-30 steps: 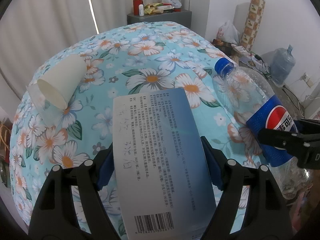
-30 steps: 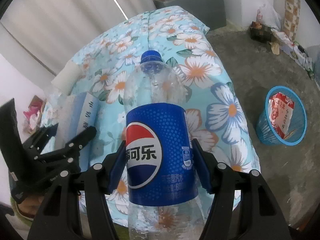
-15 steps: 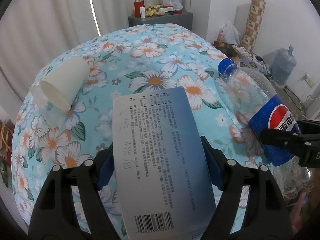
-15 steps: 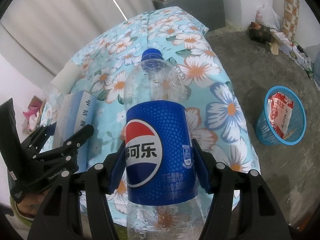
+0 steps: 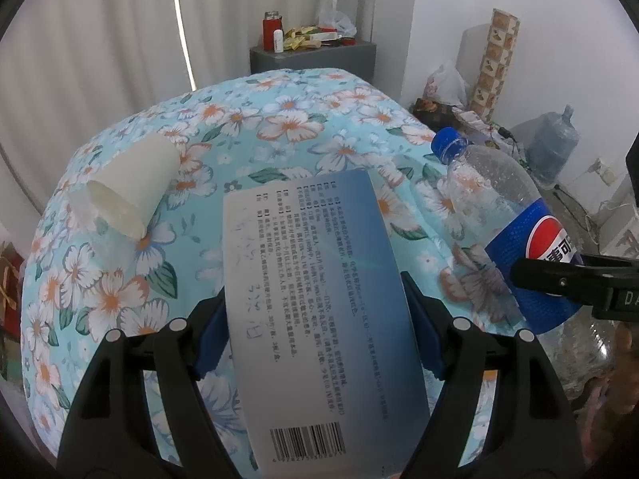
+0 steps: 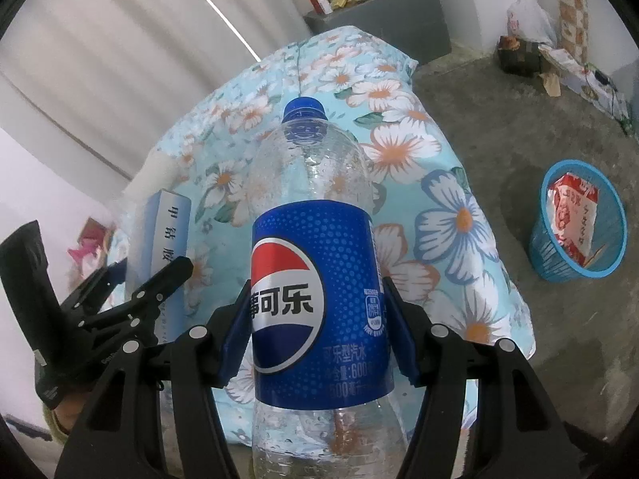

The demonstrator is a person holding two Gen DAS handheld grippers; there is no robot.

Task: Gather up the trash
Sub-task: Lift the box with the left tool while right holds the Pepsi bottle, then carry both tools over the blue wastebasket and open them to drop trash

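Note:
My left gripper (image 5: pixel 315 315) is shut on a flat white-and-blue medicine box (image 5: pixel 315 291) with a barcode, held above the floral bedspread (image 5: pixel 279 131). My right gripper (image 6: pixel 315 327) is shut on an empty clear Pepsi bottle (image 6: pixel 315 303) with a blue label and blue cap, held lifted over the bed's corner. The same bottle (image 5: pixel 503 215) shows at the right of the left wrist view, and the box (image 6: pixel 167 235) with the left gripper (image 6: pixel 131 295) at the left of the right wrist view. A white paper cup (image 5: pixel 131 187) lies on its side on the bed.
A blue mesh waste basket (image 6: pixel 575 223) with a red-and-white wrapper in it stands on the concrete floor right of the bed. A grey cabinet (image 5: pixel 315 56) with small items stands behind the bed. A water jug (image 5: pixel 553 147) and clutter line the right wall.
Both grippers have kept their grips and tilted slightly upward; the bed and cup sit a little lower in the left view, and the bottle has shifted slightly right there.

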